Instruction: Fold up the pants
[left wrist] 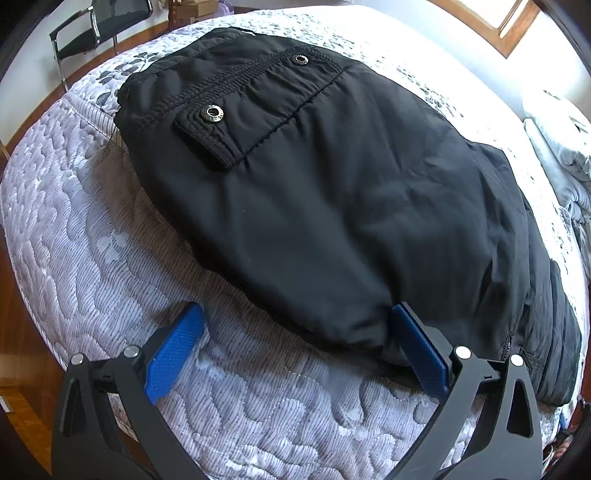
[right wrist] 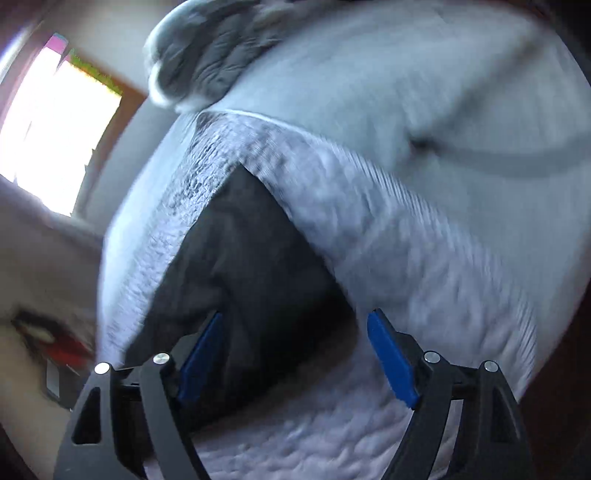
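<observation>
While the left wrist view shows snap buttons (left wrist: 211, 112) on the folded black pants (left wrist: 314, 199), the blurred right view shows grey bedding (right wrist: 207, 62); both grippers (left wrist: 295, 354) (right wrist: 295, 354) gape above the quilted bed (left wrist: 92, 240).

Left wrist view sits low over the near edge of the quilted grey-white patterned bed (left wrist: 110, 258), looking forward and down along the open blue-padded left hand-held gripper (left wrist: 295, 314); the folded black fabric pants (left wrist: 332, 203) fill the middle, close up, with a black metal-framed chair (left wrist: 96, 26) and a wood-framed window (left wrist: 506, 22) far behind. Right wrist view is tilted and motion-blurred, very near the bed (right wrist: 424, 240), facing across a corner of the pants (right wrist: 251, 266) toward the window (right wrist: 55, 129). Both views share bed, pants and window.
</observation>
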A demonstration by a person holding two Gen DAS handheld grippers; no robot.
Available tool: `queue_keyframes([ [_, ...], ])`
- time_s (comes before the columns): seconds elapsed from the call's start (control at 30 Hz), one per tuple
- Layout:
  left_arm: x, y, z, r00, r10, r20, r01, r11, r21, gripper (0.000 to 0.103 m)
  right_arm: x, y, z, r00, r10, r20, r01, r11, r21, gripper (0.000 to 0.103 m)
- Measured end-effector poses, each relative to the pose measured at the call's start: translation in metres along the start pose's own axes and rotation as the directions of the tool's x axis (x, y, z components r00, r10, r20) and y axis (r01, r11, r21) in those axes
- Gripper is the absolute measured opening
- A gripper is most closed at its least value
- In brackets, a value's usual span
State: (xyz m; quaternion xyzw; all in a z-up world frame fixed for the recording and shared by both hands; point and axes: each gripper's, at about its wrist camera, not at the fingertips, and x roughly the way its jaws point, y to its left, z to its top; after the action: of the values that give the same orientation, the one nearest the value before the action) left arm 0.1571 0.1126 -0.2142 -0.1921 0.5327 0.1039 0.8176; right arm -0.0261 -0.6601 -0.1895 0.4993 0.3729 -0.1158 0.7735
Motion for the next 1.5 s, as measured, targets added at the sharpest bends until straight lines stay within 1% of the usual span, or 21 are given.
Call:
queue_keyframes([
  [0.13,-0.001,0.000,-0.001,1.000,-0.003,0.002,0.003,1.000,0.001,0.101,0.019,-0.013,-0.006,0.998,0.064,0.020,-0.066,0.989,0.131,0.081],
  [0.23,-0.001,0.000,-0.001,1.000,-0.004,0.001,0.004,1.000,0.001,0.101,0.030,-0.006,-0.001,0.995,0.082,0.058,-0.089,0.986,0.138,0.081],
  [0.33,-0.001,0.000,-0.001,1.000,-0.003,0.001,0.003,1.000,0.001,0.101,0.045,-0.001,0.008,0.995,0.072,0.069,-0.082,0.985,0.154,0.075],
  [0.37,-0.001,0.000,0.000,1.000,-0.003,0.001,0.003,1.000,0.001,0.101,0.049,-0.002,0.010,0.995,0.067,0.073,-0.078,0.983,0.168,0.070],
  [0.4,-0.001,-0.001,0.000,1.000,-0.004,0.001,0.004,1.000,0.001,0.101,0.050,-0.003,0.012,0.995,0.062,0.080,-0.075,0.981,0.178,0.059],
  [0.47,-0.001,-0.001,0.000,1.000,-0.005,0.001,0.005,1.000,0.001,0.101,0.052,-0.006,0.013,0.991,0.096,0.093,-0.113,0.974,0.198,0.044],
  [0.5,-0.001,0.000,0.000,1.000,-0.006,0.002,0.006,1.000,0.001,0.101,0.050,-0.009,0.013,0.988,0.120,0.098,-0.138,0.968,0.208,0.032],
  [0.57,-0.001,0.000,0.000,1.000,-0.006,0.003,0.006,1.000,0.001,0.101,0.044,-0.014,0.011,0.980,0.165,0.112,-0.187,0.956,0.226,0.025],
  [0.6,0.000,-0.001,0.000,1.000,-0.006,0.002,0.006,1.000,0.001,0.101,0.040,-0.013,0.010,0.979,0.169,0.117,-0.192,0.956,0.223,0.022],
  [0.7,-0.001,0.000,0.001,1.000,-0.011,-0.003,0.011,1.000,0.000,0.101,0.024,-0.005,0.008,0.975,0.170,0.142,-0.196,0.962,0.188,0.019],
  [0.77,-0.002,0.000,0.001,1.000,-0.017,-0.003,0.017,1.000,0.003,0.101,0.015,0.000,0.008,0.978,0.134,0.158,-0.161,0.972,0.173,0.019],
  [0.8,-0.002,0.000,0.001,1.000,-0.019,-0.001,0.019,1.000,0.006,0.101,0.013,0.004,0.009,0.984,0.095,0.151,-0.119,0.980,0.161,0.019],
  [0.83,-0.002,0.000,0.000,1.000,-0.020,0.003,0.020,1.000,0.009,0.101,0.012,0.014,0.009,0.990,0.033,0.140,-0.050,0.992,0.118,0.019],
  [0.87,-0.003,0.000,-0.001,1.000,-0.022,0.007,0.022,1.000,0.008,0.101,0.009,0.020,0.007,0.990,0.009,0.143,-0.023,0.995,0.093,0.019],
  [1.0,-0.006,0.005,-0.003,0.999,-0.044,0.009,0.044,0.999,0.003,0.100,-0.009,0.076,0.000,0.980,-0.031,0.198,0.048,0.995,-0.085,0.019],
  [1.07,-0.008,0.010,-0.003,0.998,-0.063,0.004,0.063,0.998,-0.001,0.100,-0.021,0.124,-0.012,0.974,-0.009,0.226,0.063,0.970,-0.233,0.019],
  [1.1,-0.009,0.012,-0.002,0.997,-0.071,0.001,0.071,0.997,-0.003,0.100,-0.026,0.155,-0.022,0.971,0.011,0.238,0.068,0.945,-0.321,0.019],
  [1.13,-0.010,0.015,-0.001,0.997,-0.083,-0.002,0.083,0.997,-0.007,0.100,-0.030,0.174,-0.028,0.970,0.024,0.241,0.070,0.925,-0.373,0.019],
  [1.23,-0.013,0.026,0.002,0.993,-0.120,0.001,0.120,0.992,-0.036,0.100,-0.032,0.238,-0.060,0.969,0.054,0.239,0.088,0.834,-0.545,0.019],
  [1.3,-0.014,0.032,0.002,0.990,-0.141,0.006,0.141,0.988,-0.057,0.100,-0.026,0.271,-0.082,0.974,0.066,0.216,0.082,0.785,-0.614,0.019],
  [1.5,-0.017,0.049,0.007,0.982,-0.189,0.001,0.188,0.977,-0.102,0.100,-0.009,0.325,-0.150,0.980,0.067,0.187,0.099,0.654,-0.750,0.019],
])
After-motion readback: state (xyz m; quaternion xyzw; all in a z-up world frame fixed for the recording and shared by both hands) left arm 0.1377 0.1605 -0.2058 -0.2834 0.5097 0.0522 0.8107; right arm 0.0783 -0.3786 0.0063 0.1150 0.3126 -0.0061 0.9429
